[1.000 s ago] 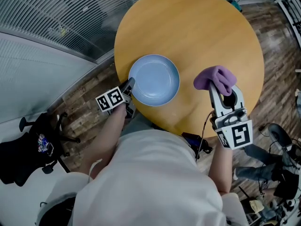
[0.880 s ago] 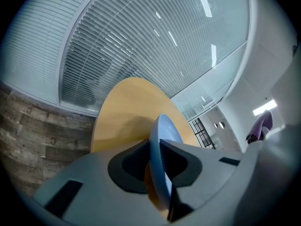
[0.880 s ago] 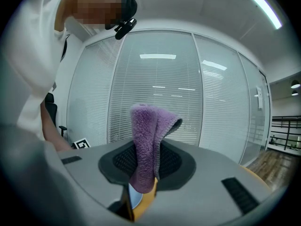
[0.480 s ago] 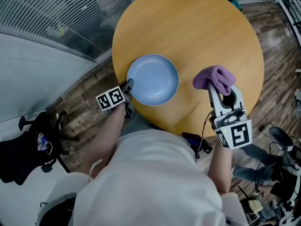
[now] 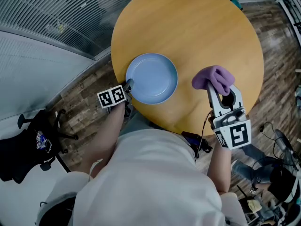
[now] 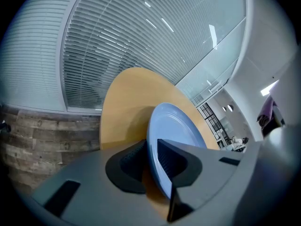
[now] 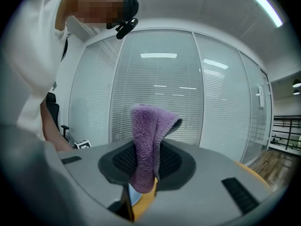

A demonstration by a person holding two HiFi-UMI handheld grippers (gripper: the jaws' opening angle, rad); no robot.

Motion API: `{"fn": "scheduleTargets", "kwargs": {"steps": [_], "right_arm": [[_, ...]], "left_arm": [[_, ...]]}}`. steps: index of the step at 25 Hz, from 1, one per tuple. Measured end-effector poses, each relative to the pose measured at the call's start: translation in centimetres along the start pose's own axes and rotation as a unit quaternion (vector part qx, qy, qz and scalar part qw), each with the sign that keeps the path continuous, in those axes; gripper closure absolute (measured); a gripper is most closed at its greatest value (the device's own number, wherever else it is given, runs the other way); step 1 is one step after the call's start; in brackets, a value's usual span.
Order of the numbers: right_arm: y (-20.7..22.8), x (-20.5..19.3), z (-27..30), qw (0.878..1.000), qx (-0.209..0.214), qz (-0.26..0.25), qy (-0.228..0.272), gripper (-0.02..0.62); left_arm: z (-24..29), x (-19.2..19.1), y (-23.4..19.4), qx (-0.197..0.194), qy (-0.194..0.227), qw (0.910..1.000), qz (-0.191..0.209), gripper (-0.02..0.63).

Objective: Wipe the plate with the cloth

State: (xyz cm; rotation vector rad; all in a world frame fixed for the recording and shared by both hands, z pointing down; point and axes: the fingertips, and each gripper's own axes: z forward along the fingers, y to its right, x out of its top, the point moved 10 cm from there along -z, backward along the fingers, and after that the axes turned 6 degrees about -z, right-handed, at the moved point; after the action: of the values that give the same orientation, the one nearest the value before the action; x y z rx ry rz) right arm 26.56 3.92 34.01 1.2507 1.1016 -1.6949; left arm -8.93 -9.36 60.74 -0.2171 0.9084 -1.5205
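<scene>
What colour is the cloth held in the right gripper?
Purple; the cloth shows best in the right gripper view, pinched between the jaws.

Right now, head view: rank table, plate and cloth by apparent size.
1. Table, largest by far.
2. Plate.
3. Cloth, smallest; it is bunched up in the right tool, so part of it is hidden.
</scene>
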Motion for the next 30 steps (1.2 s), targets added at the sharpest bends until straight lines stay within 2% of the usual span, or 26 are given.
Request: {"fn": "scheduleTargets", "kwargs": {"steps": [15,19,25,30], "right_arm": [[-1.1,0.1,0.0,1.000,0.000,0.002,0.005,0.506],[-2.1,0.5,-0.1,1.000,0.001,0.000,0.007,0.506],[0.0,0.5,-0.1,1.000,0.005,0.001,0.006,0.506],[-0.1,0.5,-0.3,1.000,0.008,-0.002,0.008,0.506]], "left_arm": [[0.0,-0.3,-0.9,-0.003,-0.022,0.9997,0.008,0.537],[-0.6,-0.6,-1.8,-0.014,-0.024,0.9995,-0.013,0.537],[0.3,0.0,-0.2,-0.006,-0.026,0.9996,-0.008,0.528],[-0.3,0.2,-0.7,0.003,-0.018,0.9998,-0.006,0.503]]}}
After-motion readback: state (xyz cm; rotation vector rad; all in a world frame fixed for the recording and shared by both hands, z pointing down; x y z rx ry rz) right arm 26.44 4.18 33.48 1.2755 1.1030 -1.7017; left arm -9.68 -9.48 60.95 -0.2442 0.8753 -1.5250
